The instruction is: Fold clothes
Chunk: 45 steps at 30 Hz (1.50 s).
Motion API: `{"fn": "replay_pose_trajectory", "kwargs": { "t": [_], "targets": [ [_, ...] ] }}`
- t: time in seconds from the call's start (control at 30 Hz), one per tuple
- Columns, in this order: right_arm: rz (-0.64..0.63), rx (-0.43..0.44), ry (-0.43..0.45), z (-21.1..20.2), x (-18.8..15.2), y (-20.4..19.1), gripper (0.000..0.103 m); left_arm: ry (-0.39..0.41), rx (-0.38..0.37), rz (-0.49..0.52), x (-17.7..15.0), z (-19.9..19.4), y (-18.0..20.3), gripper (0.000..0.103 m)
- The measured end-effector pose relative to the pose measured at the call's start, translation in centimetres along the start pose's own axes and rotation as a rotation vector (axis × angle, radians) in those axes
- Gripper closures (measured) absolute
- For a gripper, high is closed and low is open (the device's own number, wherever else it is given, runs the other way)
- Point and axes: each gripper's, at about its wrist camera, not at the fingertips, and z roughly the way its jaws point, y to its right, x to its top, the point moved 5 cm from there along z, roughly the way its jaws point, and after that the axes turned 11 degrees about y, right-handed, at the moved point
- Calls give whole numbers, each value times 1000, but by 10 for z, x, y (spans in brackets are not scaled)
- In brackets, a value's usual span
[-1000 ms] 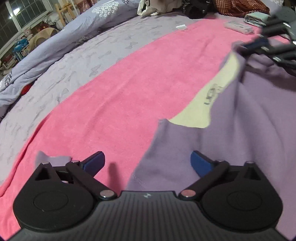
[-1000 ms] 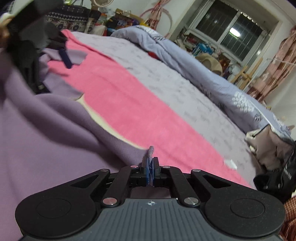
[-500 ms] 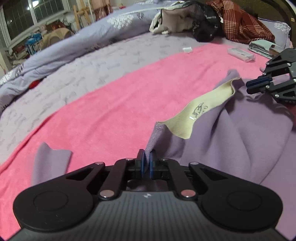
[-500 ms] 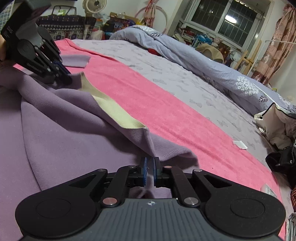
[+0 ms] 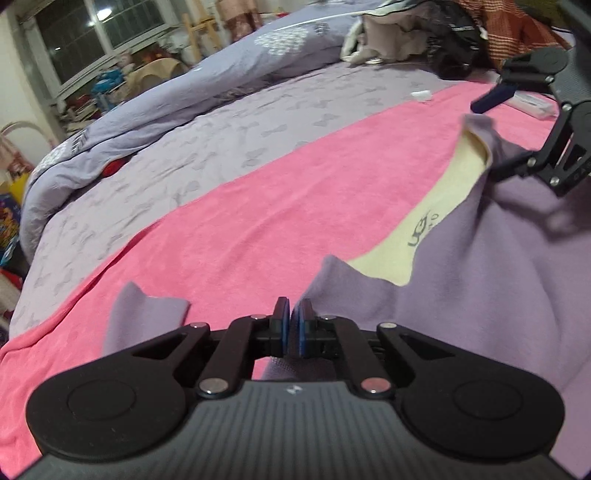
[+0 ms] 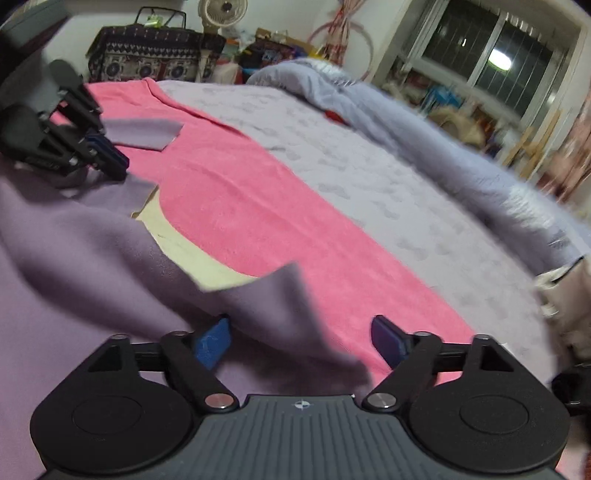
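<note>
A purple garment (image 5: 480,280) with a cream inner neck lining (image 5: 432,218) lies on a pink blanket (image 5: 258,206); it also shows in the right wrist view (image 6: 74,266). My left gripper (image 5: 291,328) is shut on the garment's edge near the collar. My right gripper (image 6: 301,338) is open, with a purple fabric corner (image 6: 284,295) lying loose between its blue pads (image 6: 212,341). The right gripper shows in the left wrist view (image 5: 532,96) at the far right, the left gripper in the right wrist view (image 6: 107,158) at the far left.
A purple sleeve (image 5: 144,317) lies flat to the left. The pink blanket covers a lilac bedspread (image 5: 207,147) with a rolled duvet (image 5: 184,88) behind. A pile of clothes (image 5: 424,29) sits at the bed's far end, and a small white box (image 5: 532,105) lies nearby.
My right gripper has opened and let go of the garment's corner. My left gripper shut on the garment's edge half a second ago and stays shut on it.
</note>
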Motion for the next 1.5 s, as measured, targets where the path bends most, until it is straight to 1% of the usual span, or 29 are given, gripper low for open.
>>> {"fn": "replay_pose_trajectory", "kwargs": {
  "t": [0.03, 0.07, 0.1, 0.13, 0.2, 0.27, 0.3, 0.33, 0.37, 0.4, 0.47, 0.5, 0.53, 0.6, 0.63, 0.67, 0.7, 0.73, 0.8, 0.9, 0.93, 0.97, 1.03, 1.07, 1.2, 1.3, 1.37, 1.43, 1.5],
  "targets": [
    [39, 14, -70, 10, -3, 0, 54, 2, 17, 1, 0, 0, -1, 103],
    [68, 5, -123, 15, -6, -3, 80, 5, 34, 0, 0, 0, -3, 103],
    [63, -16, -123, 14, -5, -10, 91, 12, 51, -3, 0, -1, -6, 103],
    [31, -40, -99, 8, -1, -17, 96, 20, 70, -10, 0, -2, -9, 103],
    [-19, -88, -45, -5, 9, -28, 98, 34, 100, -32, 2, -4, -16, 103],
    [-48, -121, 23, -19, 20, -31, 98, 46, 69, -74, 5, -7, -23, 103],
    [-56, -123, 44, -26, 25, -31, 98, 49, 19, -94, 6, -9, -25, 103],
    [-56, -120, 53, -31, 27, -31, 98, 41, -44, -95, 6, -8, -23, 97],
    [-56, -120, 51, -34, 27, -30, 98, 23, -64, -74, 3, -5, -22, 86],
    [-66, -129, 49, -36, 24, -30, 98, 4, -85, -53, 1, -1, -20, 70],
    [-84, -132, 28, -38, 16, -29, 98, -32, -126, -10, -4, 7, -16, 14],
    [-78, -124, 18, -38, 11, -28, 98, -50, -146, 11, -6, 10, -14, 8],
    [-66, -109, 13, -38, 5, -26, 98, -68, -166, 32, -9, 14, -12, 8],
    [-7, -106, 13, -34, -4, -13, 93, -101, -207, 55, -14, 21, -10, 8],
    [29, -109, 14, -32, -9, -4, 88, -107, -225, 20, -16, 23, -12, 9],
    [64, -112, 15, -30, -13, 4, 72, -108, -243, -22, -18, 24, -15, 14],
    [101, -120, 20, -27, -17, 15, 48, -110, -260, -66, -20, 24, -19, 17],
    [139, -127, 27, -24, -21, 26, 39, -111, -278, -109, -22, 25, -22, 22],
    [244, -94, 15, -16, -33, 45, 36, -95, -283, -142, -26, 21, -22, 29],
    [385, 5, -48, 7, -48, 55, 35, -83, -244, -170, -24, 14, -20, 50],
    [405, 12, -55, 12, -50, 53, 35, -81, -229, -180, -23, 12, -20, 64],
    [408, -5, -46, 13, -49, 50, 38, -79, -213, -190, -21, 10, -19, 80],
    [376, -40, -43, 9, -43, 41, 71, -75, -182, -211, -19, 6, -19, 94],
    [354, -57, -44, 6, -39, 35, 97, -70, -167, -216, -18, 4, -18, 96],
    [175, -98, -10, -24, -23, 3, 97, -34, -87, -222, -11, -12, -20, 98],
    [70, -170, 51, -52, -10, -11, 98, 27, -15, -215, -2, -27, -26, 98],
    [5, -239, 89, -64, -2, -13, 98, 63, 37, -201, 5, -33, -33, 98],
    [-36, -297, 117, -67, 4, -10, 98, 71, 82, -210, 14, -29, -44, 98],
    [-48, -343, 142, -64, 13, -4, 98, 88, 119, -226, 25, -23, -54, 98]
  ]
}}
